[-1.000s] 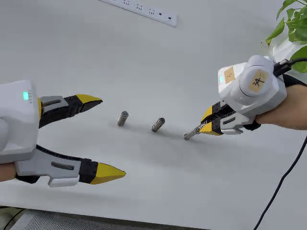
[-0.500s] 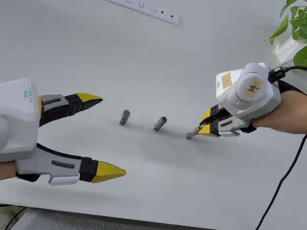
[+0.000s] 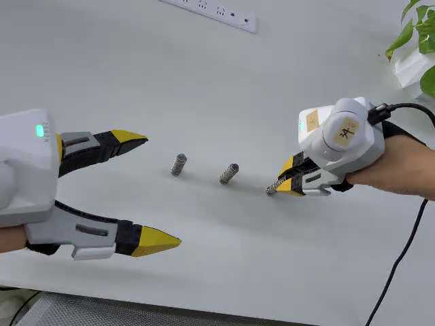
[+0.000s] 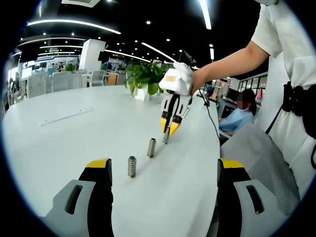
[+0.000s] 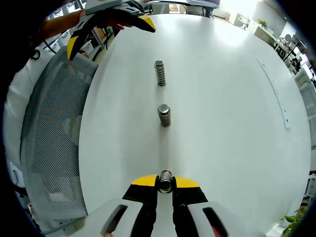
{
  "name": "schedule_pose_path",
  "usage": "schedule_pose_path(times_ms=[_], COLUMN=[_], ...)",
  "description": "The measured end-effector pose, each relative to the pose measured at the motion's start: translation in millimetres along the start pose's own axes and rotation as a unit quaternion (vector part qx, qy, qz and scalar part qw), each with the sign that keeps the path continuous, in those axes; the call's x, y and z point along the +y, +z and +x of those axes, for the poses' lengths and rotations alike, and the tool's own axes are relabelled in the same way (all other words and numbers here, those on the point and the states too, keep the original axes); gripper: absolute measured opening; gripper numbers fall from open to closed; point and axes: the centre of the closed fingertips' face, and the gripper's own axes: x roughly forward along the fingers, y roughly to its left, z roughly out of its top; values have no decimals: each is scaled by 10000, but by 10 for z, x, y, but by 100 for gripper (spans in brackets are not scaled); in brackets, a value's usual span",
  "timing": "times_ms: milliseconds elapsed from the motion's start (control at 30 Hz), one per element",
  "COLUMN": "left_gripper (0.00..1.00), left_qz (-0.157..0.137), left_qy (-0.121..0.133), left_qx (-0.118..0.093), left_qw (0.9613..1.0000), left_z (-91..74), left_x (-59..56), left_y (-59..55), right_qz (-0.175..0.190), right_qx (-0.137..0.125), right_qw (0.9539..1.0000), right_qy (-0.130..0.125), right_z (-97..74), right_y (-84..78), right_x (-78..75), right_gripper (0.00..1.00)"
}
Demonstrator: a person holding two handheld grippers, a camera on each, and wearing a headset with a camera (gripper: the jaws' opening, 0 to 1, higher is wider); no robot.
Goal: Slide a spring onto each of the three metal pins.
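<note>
Bright, even overhead light floods the white table (image 3: 204,81); only faint, soft shadows trail each spring (image 3: 229,174). In the left gripper view, ceiling strip lights (image 4: 205,15) blaze against darkness. Both gripper views bow at the edges; glare whitens the table's far edge.

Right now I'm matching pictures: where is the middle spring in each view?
Head view: middle spring at centre, left of the right gripper.
Left gripper view: middle spring just below centre, second along the row.
Right gripper view: middle spring at centre, ahead of the jaws.
Shared landmark: right gripper, shut on the end spring.
</note>
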Motion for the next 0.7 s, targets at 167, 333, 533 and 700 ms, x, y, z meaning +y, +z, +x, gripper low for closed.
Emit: schedule_pose_path(times_ms=[167, 333, 533, 700], left_gripper=[87, 87, 87, 87], left_qz=[1, 9, 13, 31], left_qy=[19, 31, 36, 33], left_qx=[-4, -2, 10, 21], left_qw=[10000, 10000, 10000, 10000], left_z=[-8, -16, -25, -27], left_x=[9, 13, 15, 11], left_y=[2, 3, 1, 3], right_qz=[29, 53, 67, 82], right_qx=[-16, -18, -18, -36], right_qw=[10000, 10000, 10000, 10000], right_qy=[6, 10, 25, 24], right_z=[34, 73, 101, 100], right_y=[4, -19, -41, -43], right_x=[11, -1, -4, -8], right_gripper=[7, 7, 8, 8])
